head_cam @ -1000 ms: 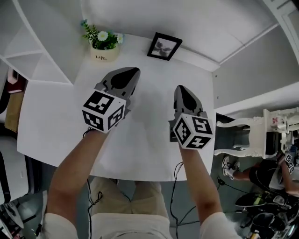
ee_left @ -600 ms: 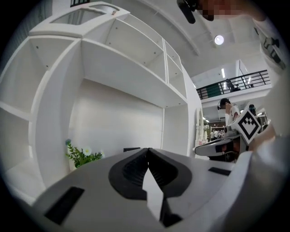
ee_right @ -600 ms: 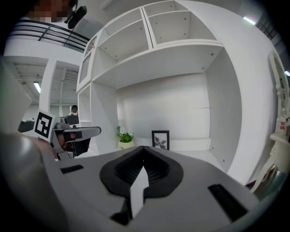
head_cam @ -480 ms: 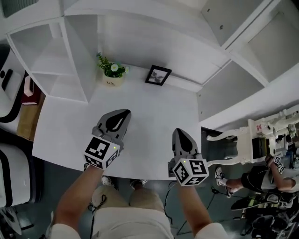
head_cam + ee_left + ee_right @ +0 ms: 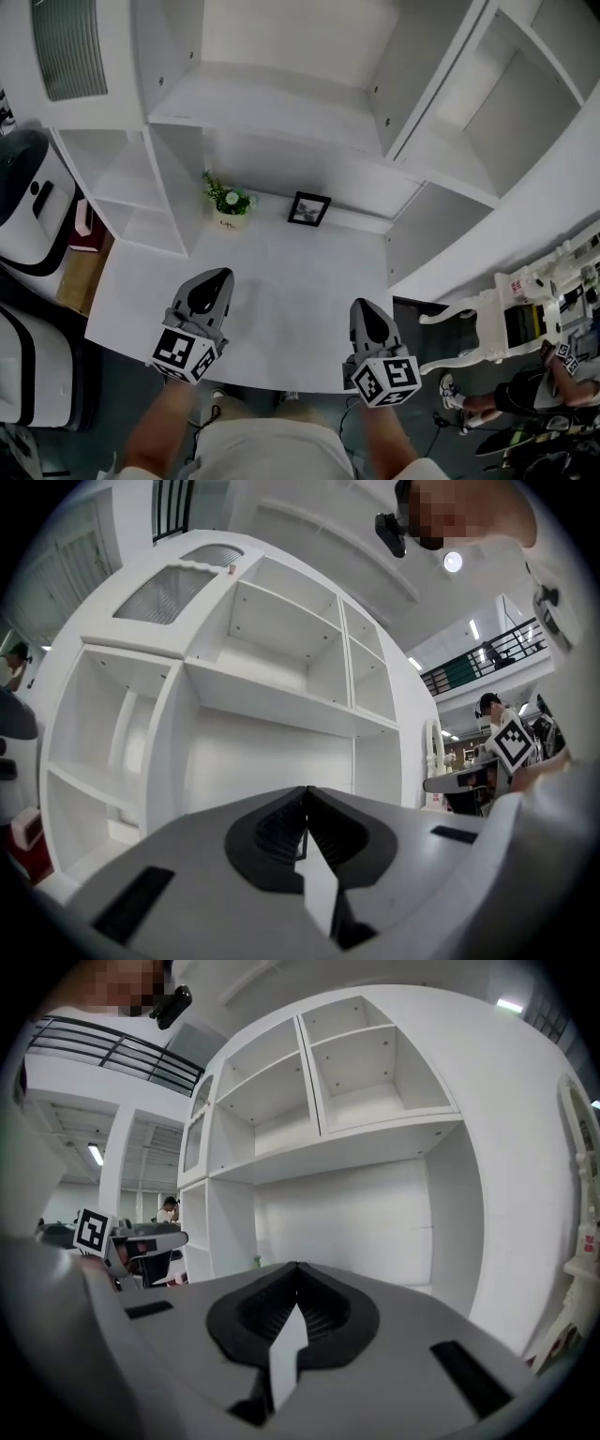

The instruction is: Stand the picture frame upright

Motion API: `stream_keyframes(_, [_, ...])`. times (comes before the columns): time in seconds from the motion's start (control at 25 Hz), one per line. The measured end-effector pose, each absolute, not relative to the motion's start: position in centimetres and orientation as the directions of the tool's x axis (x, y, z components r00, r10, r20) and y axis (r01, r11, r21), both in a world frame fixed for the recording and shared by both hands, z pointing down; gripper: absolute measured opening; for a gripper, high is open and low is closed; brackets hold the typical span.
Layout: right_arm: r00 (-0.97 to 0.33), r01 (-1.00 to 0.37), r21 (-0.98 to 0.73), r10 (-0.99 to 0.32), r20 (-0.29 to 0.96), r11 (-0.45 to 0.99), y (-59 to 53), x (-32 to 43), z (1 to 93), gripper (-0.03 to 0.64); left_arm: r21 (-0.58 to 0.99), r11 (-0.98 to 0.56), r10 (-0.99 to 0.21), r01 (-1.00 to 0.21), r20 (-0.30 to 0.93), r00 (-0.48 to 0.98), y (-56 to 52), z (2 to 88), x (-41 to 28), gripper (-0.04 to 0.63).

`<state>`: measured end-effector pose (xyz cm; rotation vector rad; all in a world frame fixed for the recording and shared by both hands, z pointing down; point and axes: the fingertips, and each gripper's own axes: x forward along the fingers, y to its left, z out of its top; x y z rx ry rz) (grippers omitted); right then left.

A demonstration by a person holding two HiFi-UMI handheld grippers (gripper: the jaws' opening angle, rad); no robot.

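A black picture frame (image 5: 308, 209) stands at the back of the white table (image 5: 281, 281), close to the wall, with its face toward me. My left gripper (image 5: 214, 277) is shut and empty above the table's near left part, far from the frame. Over the near right edge my right gripper (image 5: 361, 307) is also shut with nothing in it. In the left gripper view the jaws (image 5: 306, 794) meet in front of bare shelves. The right gripper view shows closed jaws (image 5: 296, 1269) too. The frame is not visible in either gripper view.
A small potted plant (image 5: 230, 204) sits left of the frame. White shelving (image 5: 281, 103) surrounds the table at the back and both sides. An ornate white chair (image 5: 506, 314) and a person (image 5: 534, 398) are at the right. White machines (image 5: 28, 216) stand at the left.
Both grippers have pulled back from the middle of the table toward its near edge and risen. The frame and the plant have stayed in place while the view has widened.
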<state>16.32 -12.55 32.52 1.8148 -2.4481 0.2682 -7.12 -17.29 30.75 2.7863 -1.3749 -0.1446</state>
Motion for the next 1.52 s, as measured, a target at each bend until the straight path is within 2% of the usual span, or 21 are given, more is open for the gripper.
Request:
stream_keyframes(0.28, [-0.307,-0.948,-0.115,-0.946,0.100,0.296,-12.3,18.8,27.6,0.009,0.067,-0.574,-0.815,-0.816,-0.142,0.562,-16.6,25.6,-9.1,0.018])
stream_keyframes(0.6, [-0.244,-0.966,-0.102,-0.968,0.050,0.238,-11.3,22.5,23.8,0.009,0.030,-0.502,-0.848,-0.865,-0.217,0.484,-16.2,20.4,-13.3,0.018])
stream_keyframes(1.12, [-0.141,-0.988,-0.071,-0.989,0.040,0.138,-8.8,24.5,22.2,0.009,0.075,-0.422,-0.893,-0.904,-0.206,0.400,-13.4,20.4,-16.3,0.018])
stream_keyframes(1.52, [-0.160,-0.984,-0.084,-0.985,0.060,0.155,-8.3,23.9,23.3,0.009,0.105,-0.403,-0.904,-0.909,-0.202,0.377,-12.4,20.8,-15.5,0.018])
